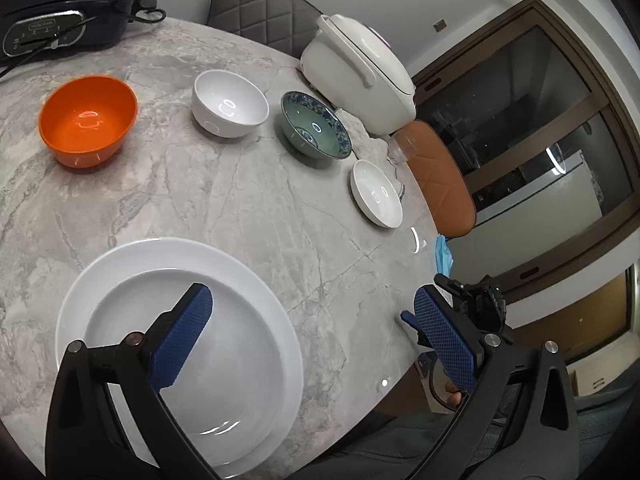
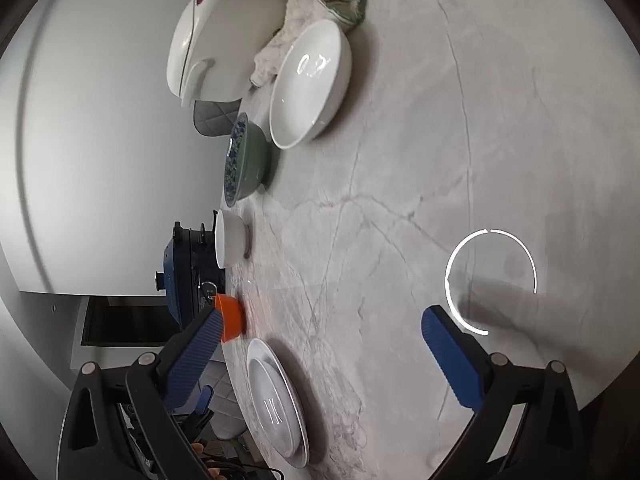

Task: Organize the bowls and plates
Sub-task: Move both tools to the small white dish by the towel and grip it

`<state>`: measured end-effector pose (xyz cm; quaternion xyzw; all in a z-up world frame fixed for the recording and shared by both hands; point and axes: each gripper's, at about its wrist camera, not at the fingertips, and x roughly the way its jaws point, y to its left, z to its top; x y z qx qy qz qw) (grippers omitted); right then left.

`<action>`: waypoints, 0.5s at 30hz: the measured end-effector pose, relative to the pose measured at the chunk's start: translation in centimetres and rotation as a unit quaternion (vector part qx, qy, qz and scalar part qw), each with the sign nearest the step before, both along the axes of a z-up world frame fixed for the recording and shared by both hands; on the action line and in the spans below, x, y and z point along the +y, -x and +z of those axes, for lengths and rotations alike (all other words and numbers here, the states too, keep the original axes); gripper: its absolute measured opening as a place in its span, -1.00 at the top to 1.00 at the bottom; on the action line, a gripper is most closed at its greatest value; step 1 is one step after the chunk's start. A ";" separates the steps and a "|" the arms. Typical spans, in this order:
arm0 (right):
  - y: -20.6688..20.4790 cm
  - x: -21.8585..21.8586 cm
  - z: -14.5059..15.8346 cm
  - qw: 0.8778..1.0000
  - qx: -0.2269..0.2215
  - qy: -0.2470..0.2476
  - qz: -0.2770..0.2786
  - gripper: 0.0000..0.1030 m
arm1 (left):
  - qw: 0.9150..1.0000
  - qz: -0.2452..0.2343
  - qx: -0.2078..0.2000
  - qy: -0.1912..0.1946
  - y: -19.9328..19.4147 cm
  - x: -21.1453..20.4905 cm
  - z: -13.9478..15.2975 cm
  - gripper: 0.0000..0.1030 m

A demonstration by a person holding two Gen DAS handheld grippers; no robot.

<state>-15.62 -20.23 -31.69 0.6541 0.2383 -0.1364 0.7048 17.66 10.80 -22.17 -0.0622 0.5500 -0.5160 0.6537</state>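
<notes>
Two stacked white plates (image 1: pixel 180 336) lie near the table's front edge, the smaller on the larger; they also show in the right wrist view (image 2: pixel 276 404). Behind them stand an orange bowl (image 1: pixel 88 120), a white bowl (image 1: pixel 229 103), a green bowl with a blue pattern (image 1: pixel 315 125) and a shallow white bowl (image 1: pixel 376 194). My left gripper (image 1: pixel 312 324) is open and empty, its left finger over the plates. My right gripper (image 2: pixel 320 344) is open and empty above bare table, rolled sideways. The shallow white bowl (image 2: pixel 310 84) lies ahead of it.
A white rice cooker (image 1: pixel 356 76) stands behind the green bowl, with a crumpled cloth (image 2: pixel 280 40) beside it. A dark blue appliance (image 1: pixel 60 12) with a cord sits at the back left. Chairs (image 1: pixel 440 180) stand around the marble table (image 1: pixel 248 208).
</notes>
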 end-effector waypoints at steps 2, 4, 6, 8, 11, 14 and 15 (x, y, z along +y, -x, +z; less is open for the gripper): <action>-0.6 -1.3 0.7 1.000 -0.010 0.018 0.012 -0.99 | 0.999 0.002 0.027 -0.024 0.3 -1.3 -0.4 -0.99; -1.2 -3.3 1.4 0.999 -0.021 0.035 0.034 -0.99 | 0.998 0.024 0.034 -0.048 0.5 -2.3 -0.7 -0.99; -2.1 -5.9 2.1 0.996 -0.014 0.054 0.069 -0.98 | 0.996 0.054 0.046 -0.059 0.6 -3.6 -1.2 -0.97; -2.8 -9.4 2.3 0.994 0.001 0.057 0.097 -0.93 | 0.992 0.087 0.051 -0.070 0.9 -5.3 -1.7 -0.96; -3.9 -15.7 2.5 0.990 0.016 0.053 0.133 -0.80 | 0.985 0.128 0.059 -0.100 2.0 -9.1 -2.4 -0.95; -5.9 -20.7 4.0 0.978 0.019 0.082 0.192 -0.51 | 0.983 0.135 0.056 -0.106 4.0 -13.9 -2.5 -0.95; -6.8 -22.0 4.5 0.971 0.024 0.097 0.216 -0.37 | 0.983 0.133 0.061 -0.109 4.6 -15.6 -2.8 -0.95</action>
